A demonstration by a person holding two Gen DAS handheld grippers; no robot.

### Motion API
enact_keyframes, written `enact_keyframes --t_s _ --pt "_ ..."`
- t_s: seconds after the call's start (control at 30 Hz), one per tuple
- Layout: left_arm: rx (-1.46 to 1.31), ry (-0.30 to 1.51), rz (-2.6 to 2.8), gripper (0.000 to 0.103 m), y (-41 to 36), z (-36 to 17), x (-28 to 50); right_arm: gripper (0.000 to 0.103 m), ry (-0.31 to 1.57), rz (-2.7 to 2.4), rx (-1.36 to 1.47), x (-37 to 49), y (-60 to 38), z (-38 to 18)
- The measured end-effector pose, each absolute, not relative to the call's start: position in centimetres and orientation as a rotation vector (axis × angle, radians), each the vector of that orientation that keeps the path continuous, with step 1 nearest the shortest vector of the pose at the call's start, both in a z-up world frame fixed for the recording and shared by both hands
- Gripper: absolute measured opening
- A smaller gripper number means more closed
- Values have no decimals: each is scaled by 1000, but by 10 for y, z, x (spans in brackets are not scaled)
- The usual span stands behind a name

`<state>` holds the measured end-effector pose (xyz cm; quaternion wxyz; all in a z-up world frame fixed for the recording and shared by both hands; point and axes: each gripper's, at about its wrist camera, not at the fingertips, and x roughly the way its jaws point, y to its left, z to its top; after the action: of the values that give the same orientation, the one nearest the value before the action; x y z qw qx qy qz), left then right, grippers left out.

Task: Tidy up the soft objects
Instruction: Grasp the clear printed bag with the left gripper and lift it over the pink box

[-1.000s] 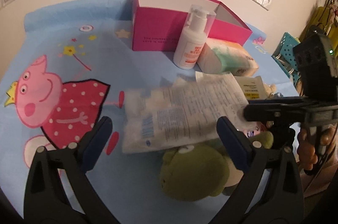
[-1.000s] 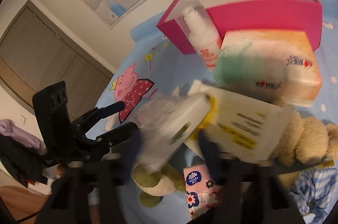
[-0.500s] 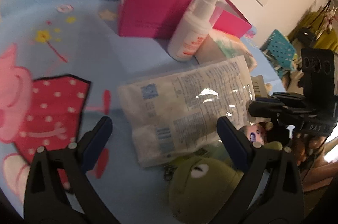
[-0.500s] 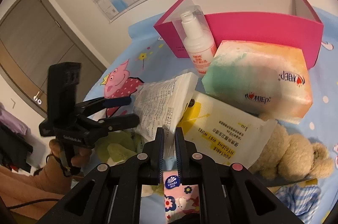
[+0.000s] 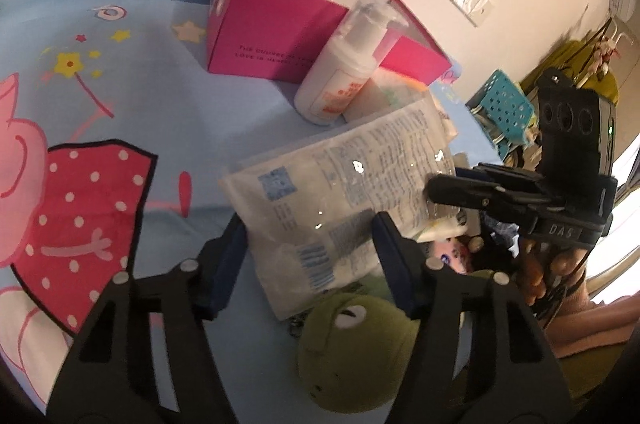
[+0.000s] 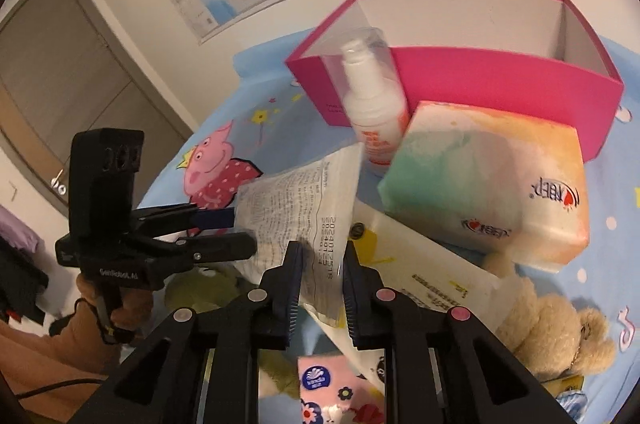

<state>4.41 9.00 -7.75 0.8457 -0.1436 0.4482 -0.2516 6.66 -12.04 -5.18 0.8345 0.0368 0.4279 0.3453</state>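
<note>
A clear printed bag of white cotton pads (image 5: 336, 192) (image 6: 300, 208) hangs in the air between both grippers. My left gripper (image 5: 312, 248) has closed its blue pads around the bag's lower end. My right gripper (image 6: 320, 284) has its jaws slightly parted around the bag's other edge. Below lie a green frog plush (image 5: 356, 348), a beige teddy bear (image 6: 560, 332), a pastel tissue pack (image 6: 488, 184), a yellow-and-white wipes pack (image 6: 420, 276) and a pink flowered tissue packet (image 6: 332, 392). An open pink box (image 6: 480, 80) (image 5: 280, 36) stands behind.
A white pump bottle (image 6: 372, 112) (image 5: 340, 76) stands in front of the pink box. All rest on a blue Peppa Pig sheet (image 5: 80, 104). A teal basket (image 5: 504, 104) is off the far right edge. A wall with maps is behind.
My left gripper has moved in and closed from wide open onto the bag's lower end. My right gripper's jaws, tight on the bag half a second ago, have parted slightly.
</note>
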Motion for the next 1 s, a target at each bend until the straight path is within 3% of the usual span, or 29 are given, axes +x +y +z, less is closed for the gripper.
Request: enact_keyframes --t_s 0.27,0.53,0.7,1.0 --pt "-303 809 -529 59 94 -16 44 16 797 762 104 65 -128 -4" --pt "-157 691 -479 59 81 60 92 16 685 768 159 112 -134 47" --pt "-121 694 -446 59 77 69 135 16 671 738 177 149 -141 54" --pt "-123 820 -406 59 64 35 198 16 784 685 246 211 -147 20"
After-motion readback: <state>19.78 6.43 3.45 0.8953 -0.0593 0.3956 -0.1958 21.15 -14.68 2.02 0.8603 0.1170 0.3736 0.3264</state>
